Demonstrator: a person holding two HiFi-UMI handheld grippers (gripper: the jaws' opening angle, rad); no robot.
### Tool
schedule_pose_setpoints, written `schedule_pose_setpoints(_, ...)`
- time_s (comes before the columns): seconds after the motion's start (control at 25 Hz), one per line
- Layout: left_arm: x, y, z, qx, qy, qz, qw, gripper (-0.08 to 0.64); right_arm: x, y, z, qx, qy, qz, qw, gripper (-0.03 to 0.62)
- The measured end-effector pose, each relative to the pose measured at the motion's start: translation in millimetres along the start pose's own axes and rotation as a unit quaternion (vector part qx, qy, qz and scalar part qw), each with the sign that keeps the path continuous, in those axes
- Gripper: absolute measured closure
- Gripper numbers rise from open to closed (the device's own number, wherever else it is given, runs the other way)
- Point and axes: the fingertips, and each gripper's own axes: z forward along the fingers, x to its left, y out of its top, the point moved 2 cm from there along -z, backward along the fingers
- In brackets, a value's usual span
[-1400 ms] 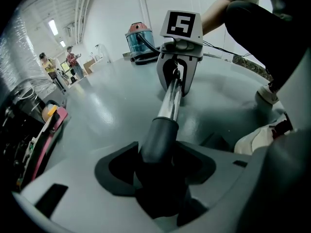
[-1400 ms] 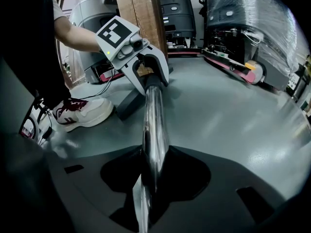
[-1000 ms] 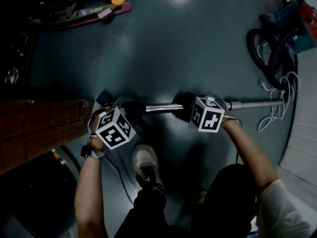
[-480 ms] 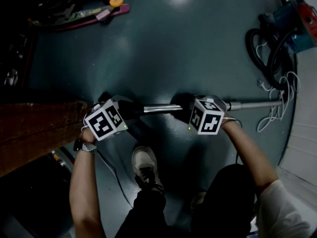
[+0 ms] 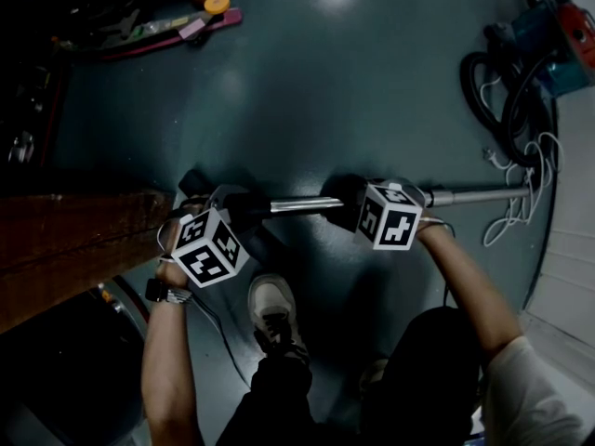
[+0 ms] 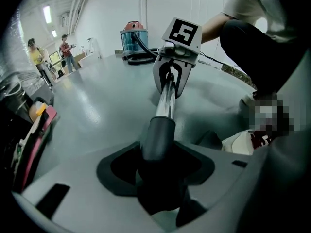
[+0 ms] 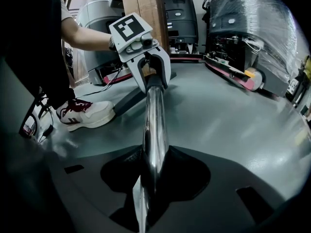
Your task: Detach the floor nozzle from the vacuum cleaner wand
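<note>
Wand running left to right over the floor. At its left end the left gripper tilts steeply down, fingers pinching the dark neck of the floor nozzle, which is joined to the wand. Further right along the wand the right gripper tilts likewise, fingers clamped on the chrome tube. Each cube bears black-and-white square markers; a white shoe stands on the person's side of the wand

Left gripper clamps the dark collar, right gripper the wand, both angled steeply down.
</note>
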Motion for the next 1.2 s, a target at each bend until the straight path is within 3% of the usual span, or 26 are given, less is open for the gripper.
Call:
schedule_pose_setpoints(0.2,0.4,1.5,-4.1,-0.002,0.03,0.023,0.9993,0.353,0.3,6.8,-4.4,-0.011,0.004,-0.004,1.0,0.44)
schedule_pose_setpoints(0.48,2.4,2.2,-7.5,-0.032,-0.035,-0.026,0.9985,0.353,-1.3,8.0,-8.1,-0.014,-0.005,-0.012,1.0,0.44)
schedule_pose_setpoints(0.76,2.0,3.3,-7.8,-0.056,-0.056,-0.037,0.9961,0.354,-0.6,6.5,-7.9,-0.015,-0.012,-0.024,1.0,0.44)
schedule_pose_setpoints(1.2,3.3,3.4,-7.3,-0.031,0.014,0.039,0.9987,0.356,-1.8,3.2,-4.0,-0.015,-0.002,-0.014,1.0,0.44)
